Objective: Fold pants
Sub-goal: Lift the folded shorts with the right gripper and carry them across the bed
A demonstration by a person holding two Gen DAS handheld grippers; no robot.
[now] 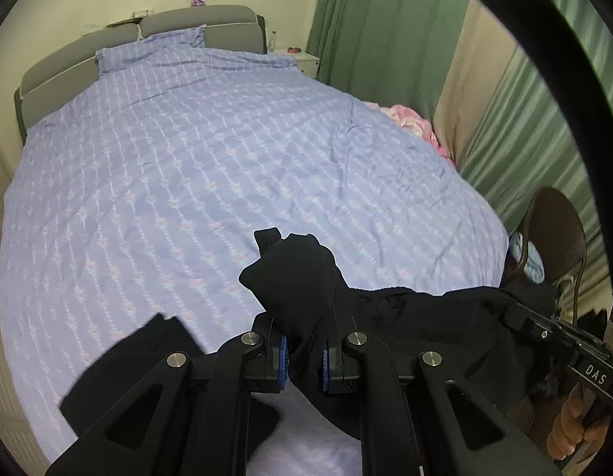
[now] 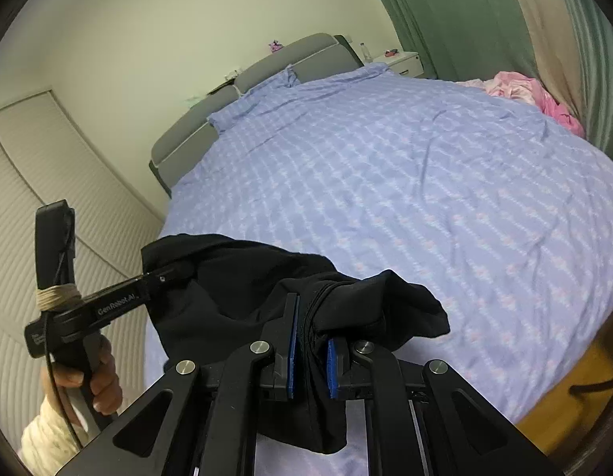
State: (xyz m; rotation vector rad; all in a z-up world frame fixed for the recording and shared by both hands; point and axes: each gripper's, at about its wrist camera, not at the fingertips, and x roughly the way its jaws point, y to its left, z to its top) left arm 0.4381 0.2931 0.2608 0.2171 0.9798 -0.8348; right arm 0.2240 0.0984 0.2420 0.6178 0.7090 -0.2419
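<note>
The black pants (image 1: pixel 302 273) hang between both grippers above the near edge of the bed. My left gripper (image 1: pixel 305 363) is shut on a bunched part of the pants, with fabric pinched between the blue pads (image 1: pixel 283 361). My right gripper (image 2: pixel 312 361) is shut on another bunched part of the pants (image 2: pixel 243 289). The right gripper shows at the right edge of the left wrist view (image 1: pixel 520 319), buried in the fabric. The left gripper shows at the left of the right wrist view (image 2: pixel 163 277), also gripping the cloth.
The bed has a lilac patterned cover (image 1: pixel 211 150) and a grey headboard (image 1: pixel 68 75). Pink clothing (image 1: pixel 417 125) lies at the bed's far right edge by green curtains (image 1: pixel 385 23). A brown chair (image 1: pixel 556 234) stands at the right. A white nightstand (image 2: pixel 405 59) is by the headboard.
</note>
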